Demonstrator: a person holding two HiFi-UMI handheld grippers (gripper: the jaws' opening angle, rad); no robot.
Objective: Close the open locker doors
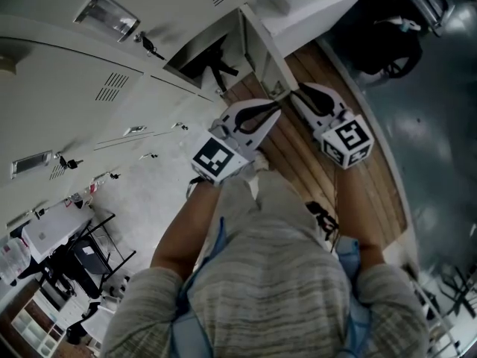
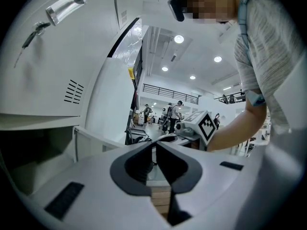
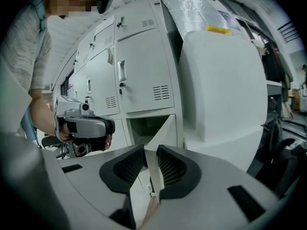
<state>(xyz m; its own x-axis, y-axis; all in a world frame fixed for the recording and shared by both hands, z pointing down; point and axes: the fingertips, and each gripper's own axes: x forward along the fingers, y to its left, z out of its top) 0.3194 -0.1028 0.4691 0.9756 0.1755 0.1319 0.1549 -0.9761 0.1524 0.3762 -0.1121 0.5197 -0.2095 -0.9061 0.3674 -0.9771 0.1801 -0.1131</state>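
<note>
The bank of pale lockers (image 1: 89,73) fills the head view from 9 to 12 o'clock, most of its doors shut, and a strip of wooden floor (image 1: 358,192) runs along its foot from 1 toward 5 o'clock. The person's striped top (image 1: 268,289) takes up the lower middle, with both forearms reaching up toward centre. One bottom compartment (image 1: 201,62) gapes at 12 o'clock, and its open locker door (image 1: 262,47) swings out just to the right of it, over the wooden floor. The right gripper (image 3: 150,148) points at that door from about 1 o'clock. In its own view the jaws stand narrow with the door's free edge running between the pads, which appear to clamp it. The left gripper (image 2: 156,144) sits just beside it at centre, its jaws drawn together at the tips with nothing between them, only the floor showing below. Each gripper carries a marker cube, the left one (image 1: 218,159) and the right one (image 1: 349,142).
</note>
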